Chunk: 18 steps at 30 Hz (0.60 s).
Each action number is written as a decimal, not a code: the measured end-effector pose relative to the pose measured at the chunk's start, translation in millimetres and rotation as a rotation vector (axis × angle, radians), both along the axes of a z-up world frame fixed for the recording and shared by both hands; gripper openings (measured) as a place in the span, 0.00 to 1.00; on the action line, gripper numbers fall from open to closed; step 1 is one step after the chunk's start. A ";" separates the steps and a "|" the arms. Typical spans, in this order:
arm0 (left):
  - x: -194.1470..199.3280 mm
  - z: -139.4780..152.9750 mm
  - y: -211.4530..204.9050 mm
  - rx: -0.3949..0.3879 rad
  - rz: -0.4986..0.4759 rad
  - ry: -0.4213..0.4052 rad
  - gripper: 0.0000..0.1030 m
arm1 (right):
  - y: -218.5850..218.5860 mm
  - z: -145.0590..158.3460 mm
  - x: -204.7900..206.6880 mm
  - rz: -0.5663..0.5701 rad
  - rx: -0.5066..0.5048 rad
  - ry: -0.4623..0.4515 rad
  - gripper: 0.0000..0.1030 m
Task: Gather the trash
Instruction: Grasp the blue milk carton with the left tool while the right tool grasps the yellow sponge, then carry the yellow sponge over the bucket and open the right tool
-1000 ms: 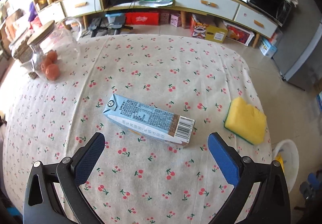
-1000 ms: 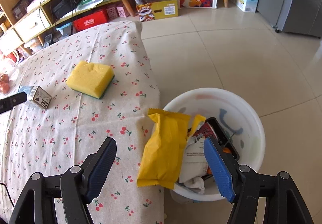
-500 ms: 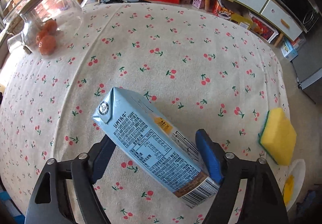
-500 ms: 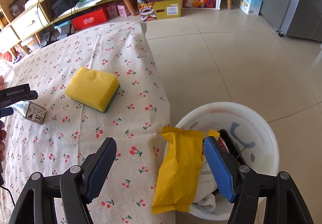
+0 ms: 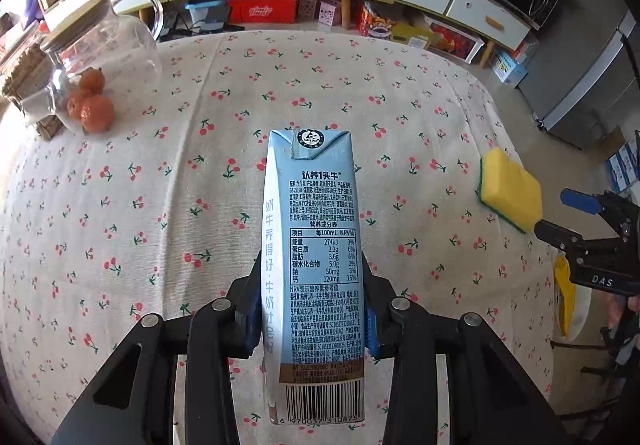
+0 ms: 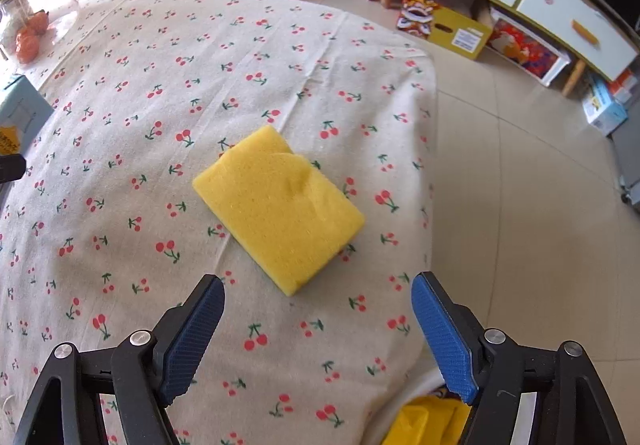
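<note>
A light-blue milk carton [image 5: 316, 245] stands lengthwise between the jaws of my left gripper [image 5: 310, 285]. The jaws are closing, and both blue pads press its sides above the cherry-print tablecloth [image 5: 168, 205]. Its corner shows at the left edge of the right wrist view [image 6: 20, 113]. My right gripper [image 6: 318, 285] hangs over the table's right end with its jaws opening and nothing between them. A yellow sponge [image 6: 280, 205] lies just ahead of it. From the left wrist view the right gripper [image 5: 560, 215] sits beside that sponge [image 5: 510, 189].
A white bin [image 5: 582, 305] stands on the floor off the table's right edge, with a yellow wrapper [image 6: 428, 421] sticking out. A glass jug [image 5: 100, 65] holding orange fruit stands at the far left. Low shelves and boxes line the far wall.
My left jaws have closed in on the carton, which now lines up with the gripper and is off the cloth. My right gripper swung from over the bin to the sponge.
</note>
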<state>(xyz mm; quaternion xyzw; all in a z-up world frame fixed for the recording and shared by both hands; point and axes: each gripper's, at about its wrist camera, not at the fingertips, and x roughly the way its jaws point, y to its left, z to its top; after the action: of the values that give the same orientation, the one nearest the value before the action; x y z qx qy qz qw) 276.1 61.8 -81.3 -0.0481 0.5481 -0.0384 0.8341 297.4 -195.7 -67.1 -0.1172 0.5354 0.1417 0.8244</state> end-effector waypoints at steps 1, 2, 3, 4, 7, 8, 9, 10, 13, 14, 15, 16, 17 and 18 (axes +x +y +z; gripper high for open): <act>-2.7 -0.7 3.3 -0.001 0.001 0.003 0.39 | 3.7 -4.8 5.2 0.011 0.001 0.008 0.78; -4.0 -2.0 5.5 0.002 0.001 0.005 0.39 | 6.3 -9.4 9.5 0.022 0.007 0.014 0.78; -5.8 -2.3 9.1 0.003 0.000 0.005 0.39 | 9.2 -12.7 12.7 0.032 0.012 0.020 0.78; -6.7 -2.2 12.1 0.004 0.001 0.005 0.39 | 11.5 -16.1 16.3 0.040 0.013 0.023 0.78; -7.3 -0.8 19.5 0.010 0.004 -0.001 0.39 | 18.5 -23.3 27.3 0.051 -0.002 0.023 0.78; -9.6 0.5 20.2 0.013 0.002 -0.004 0.39 | 19.9 -25.3 30.4 0.052 -0.005 0.024 0.78; -10.8 1.4 20.7 0.017 0.001 -0.007 0.39 | 21.1 -27.0 32.7 0.055 -0.005 0.025 0.78; -11.6 2.3 21.1 0.019 0.000 -0.011 0.39 | 22.1 -28.7 34.4 0.058 -0.003 0.028 0.78; -14.5 5.1 20.9 0.029 0.000 -0.022 0.39 | 24.1 -33.0 34.9 0.050 -0.002 0.028 0.78; -15.3 5.8 20.7 0.030 0.002 -0.025 0.39 | 25.1 -33.0 32.8 0.046 -0.002 0.019 0.74; -16.6 6.6 20.3 0.025 0.002 -0.025 0.39 | 25.8 -31.8 30.8 0.044 -0.001 0.011 0.71; -17.6 7.3 19.1 0.020 0.003 -0.025 0.39 | 26.7 -30.1 27.8 0.039 -0.002 0.006 0.67; -17.6 8.1 16.8 0.016 0.000 -0.026 0.39 | 26.9 -28.2 24.4 0.034 0.004 0.007 0.65; -20.0 9.7 15.0 0.017 -0.003 -0.030 0.39 | 26.6 -25.9 20.1 0.031 0.011 0.010 0.64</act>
<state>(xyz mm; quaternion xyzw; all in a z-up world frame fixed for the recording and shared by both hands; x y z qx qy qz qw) 256.1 76.8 -71.6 -0.0397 0.5361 -0.0359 0.8425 317.5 -169.1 -93.0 -0.1203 0.5370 0.1577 0.8199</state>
